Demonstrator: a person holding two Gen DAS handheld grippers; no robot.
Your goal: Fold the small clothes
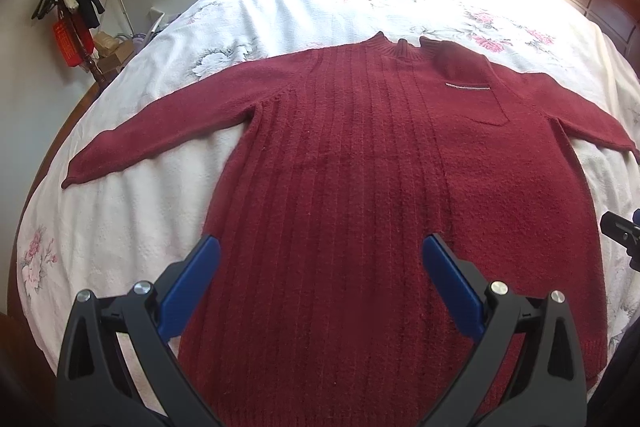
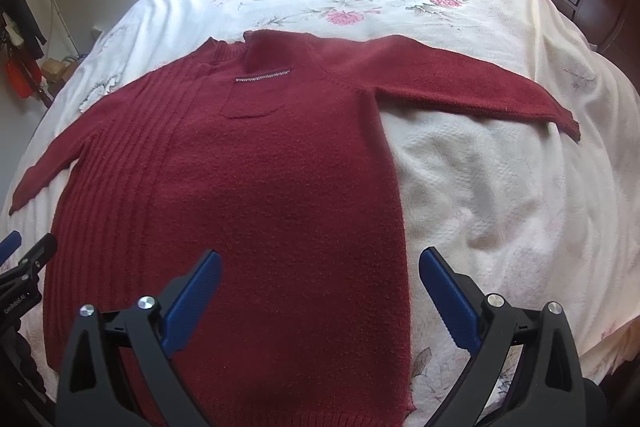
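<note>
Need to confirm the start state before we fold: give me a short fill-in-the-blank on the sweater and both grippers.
1. The red sweater lies flat on the bed with both sleeves spread ____.
2. The left gripper and right gripper both have their jaws ____.
3. The zipper trim runs along the top of the chest ____.
4. Neither gripper holds any ____.

Missing words: outward; open; pocket; fabric
</note>
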